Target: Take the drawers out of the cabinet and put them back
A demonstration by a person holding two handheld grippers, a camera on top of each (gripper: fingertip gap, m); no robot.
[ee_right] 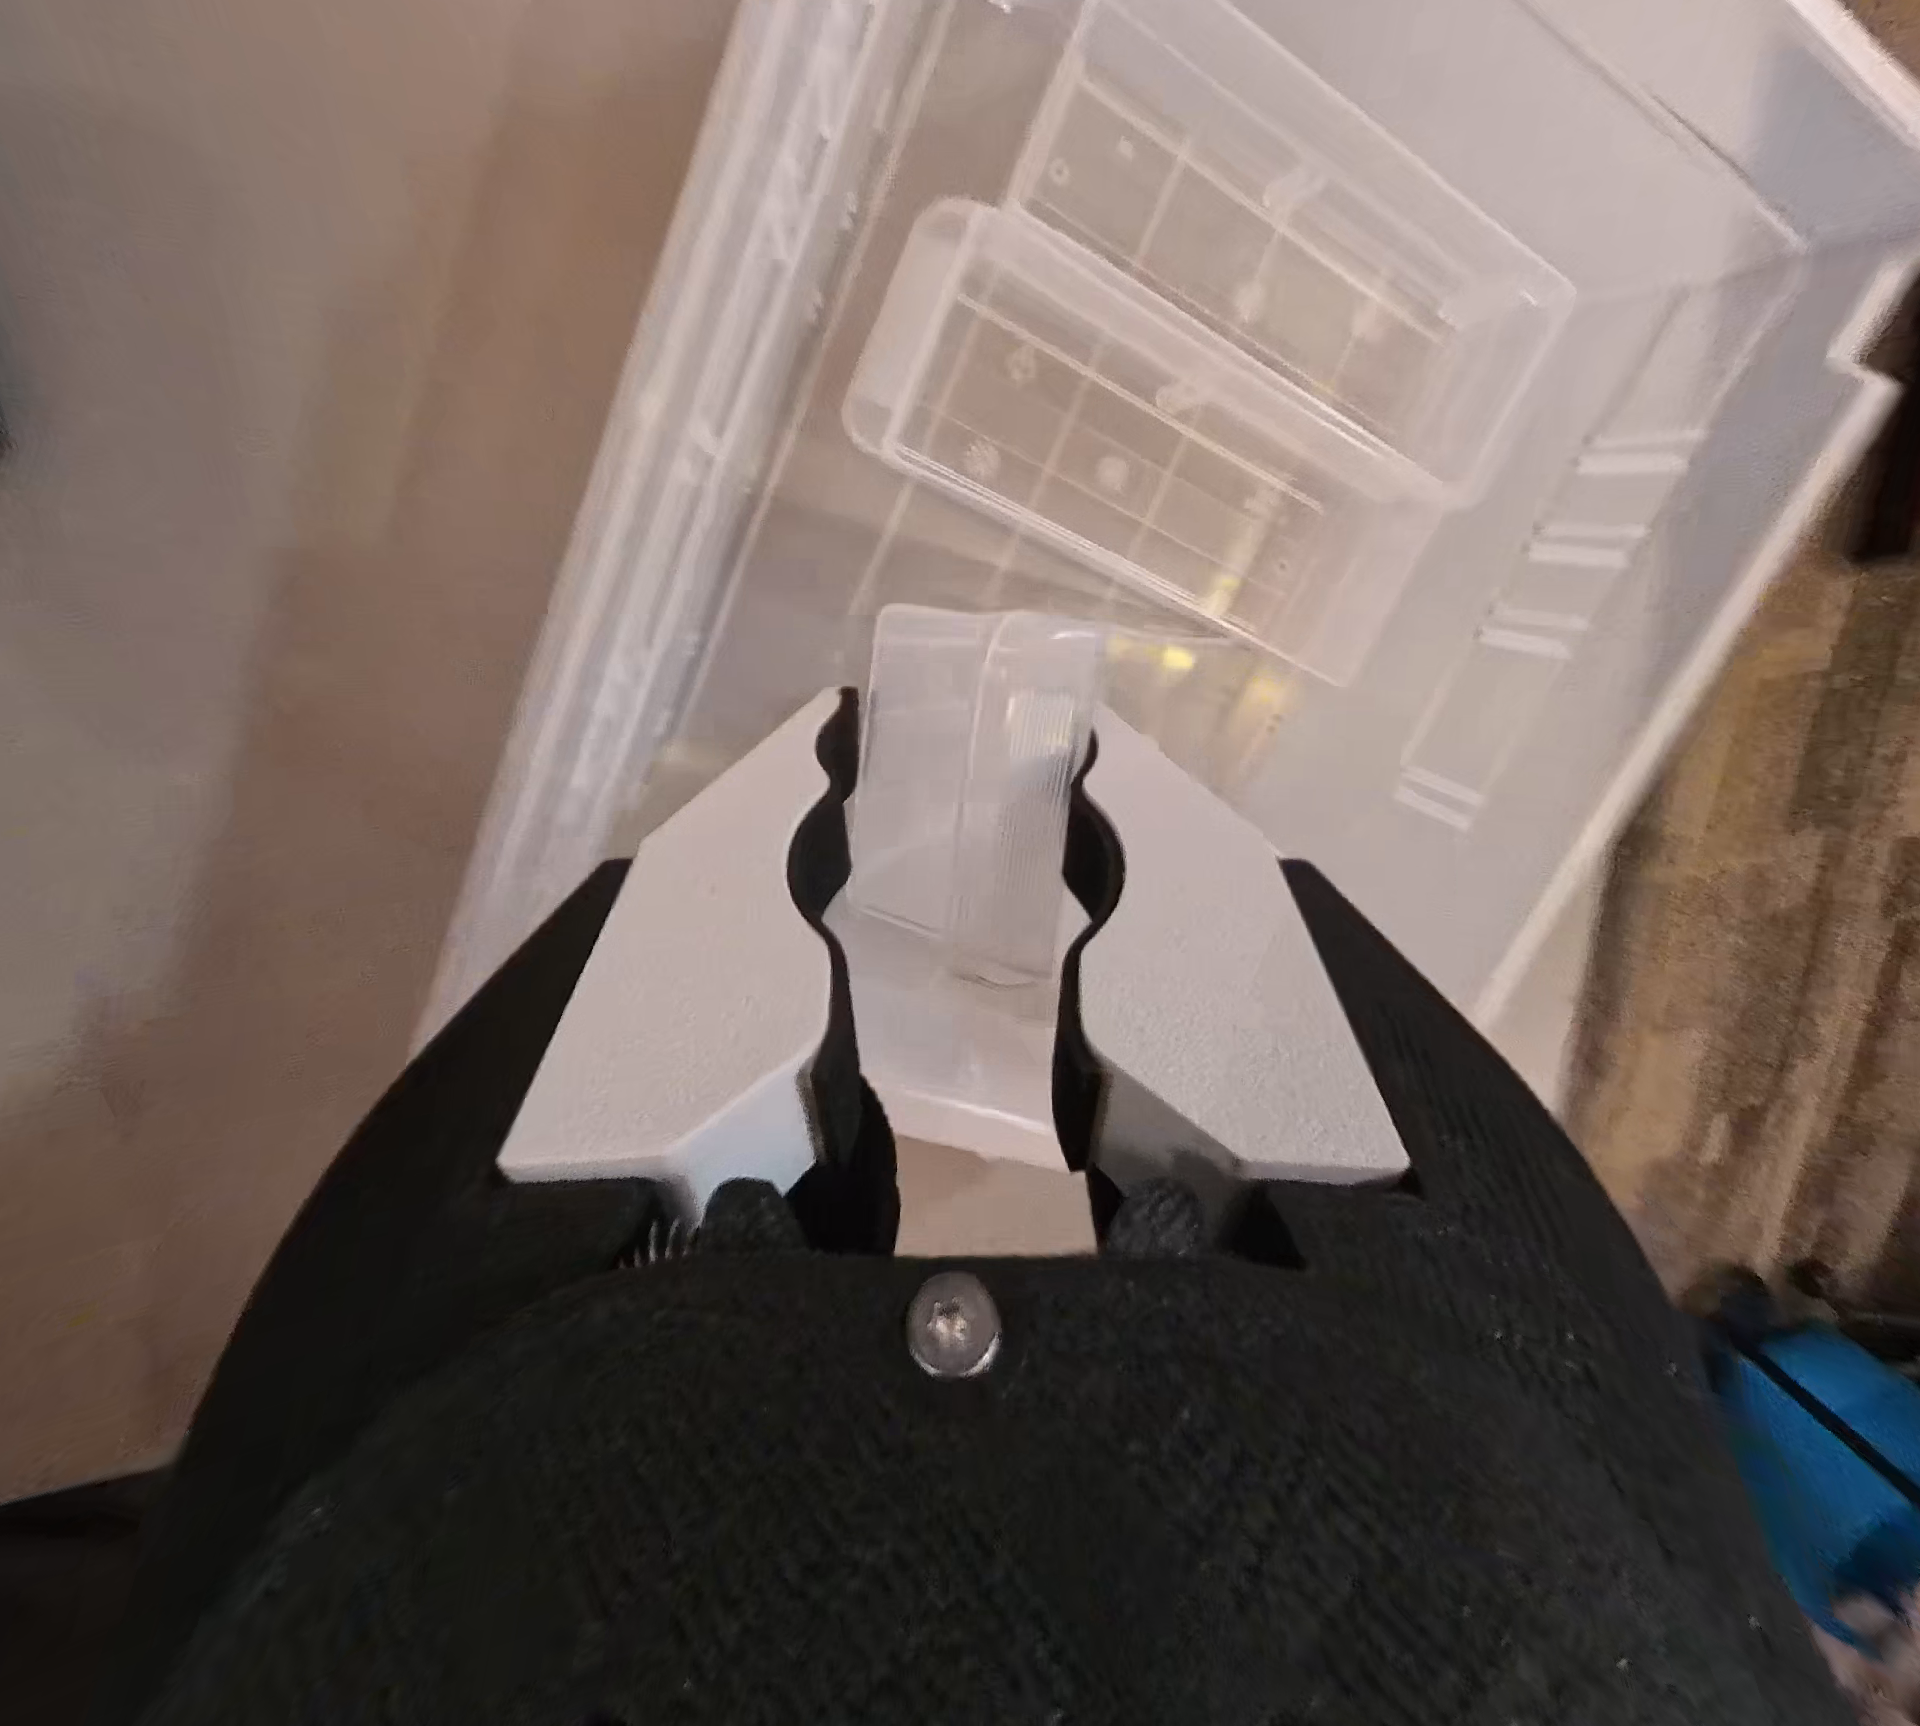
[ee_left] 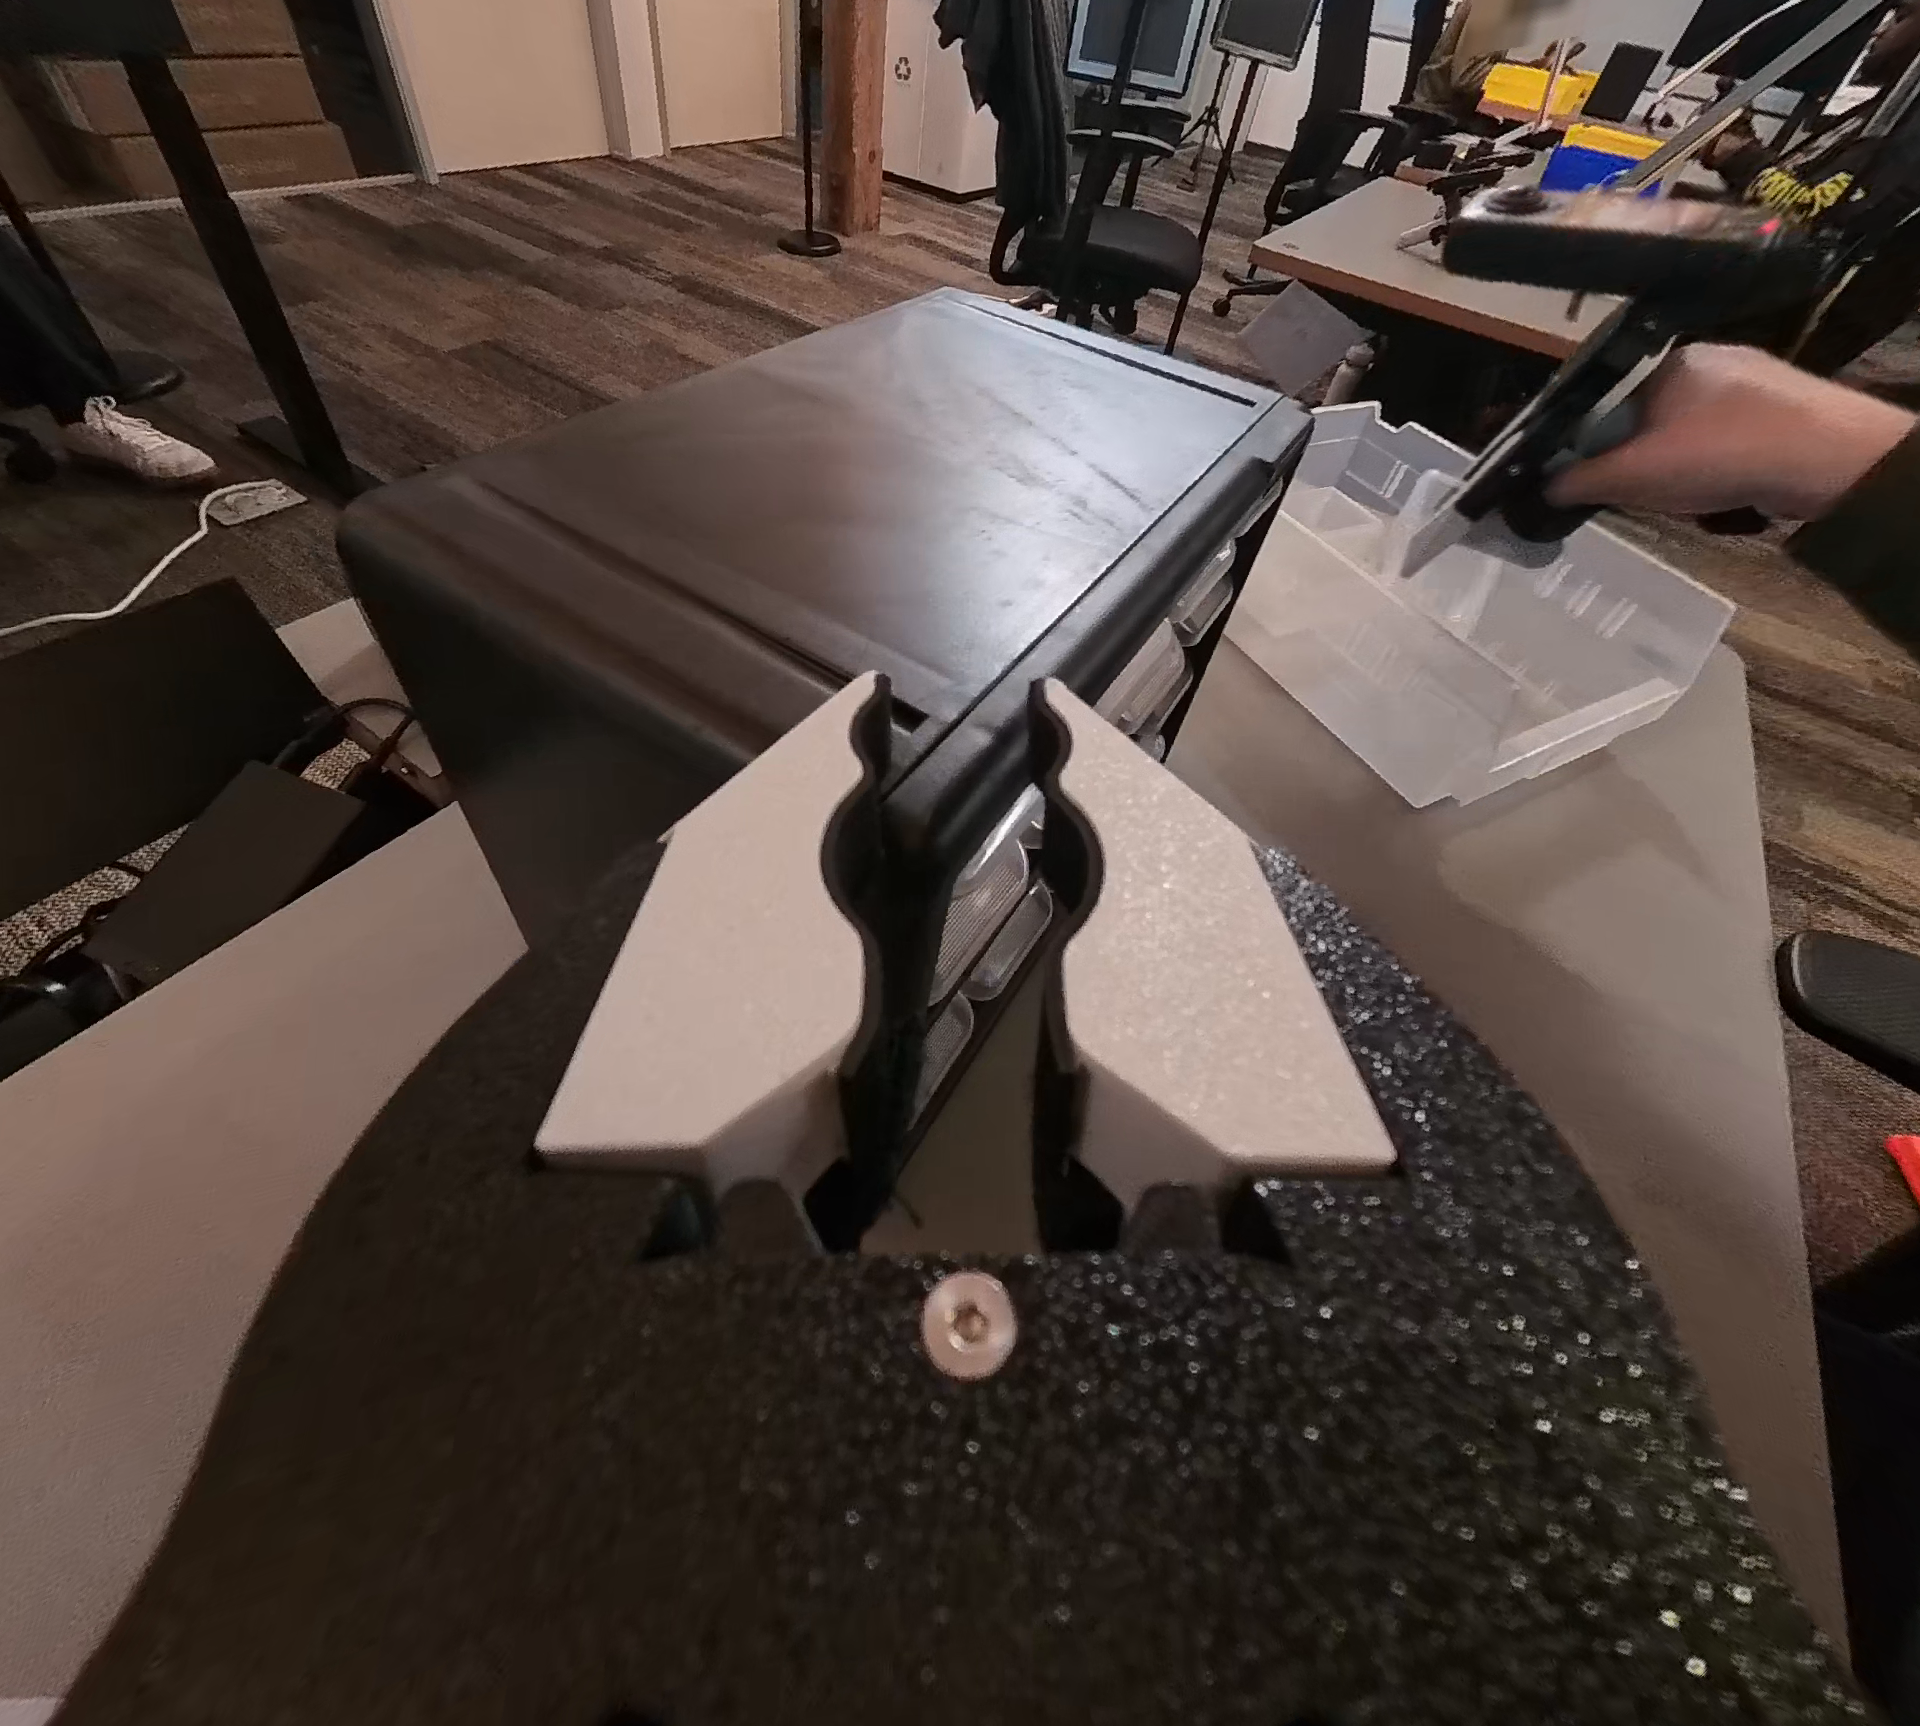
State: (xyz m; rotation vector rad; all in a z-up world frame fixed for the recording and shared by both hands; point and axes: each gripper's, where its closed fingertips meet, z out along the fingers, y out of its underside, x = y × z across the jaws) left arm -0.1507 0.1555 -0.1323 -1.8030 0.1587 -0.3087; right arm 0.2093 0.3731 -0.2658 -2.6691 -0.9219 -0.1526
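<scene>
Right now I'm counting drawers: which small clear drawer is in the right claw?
The upright small drawer gripped by the right claw; two others lie loose in the big tray.

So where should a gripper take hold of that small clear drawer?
Grip the small clear drawer across its narrow width, coming down from above: its flat parallel side walls fit between the right gripper fingers, as held now over the large clear tray.

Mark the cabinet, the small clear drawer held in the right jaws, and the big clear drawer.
cabinet (ee_left: 883,492), left wrist view, its black top panel.
small clear drawer (ee_right: 971,829), right wrist view, its ribbed wall.
big clear drawer (ee_left: 1475,637), left wrist view, its floor.
</scene>
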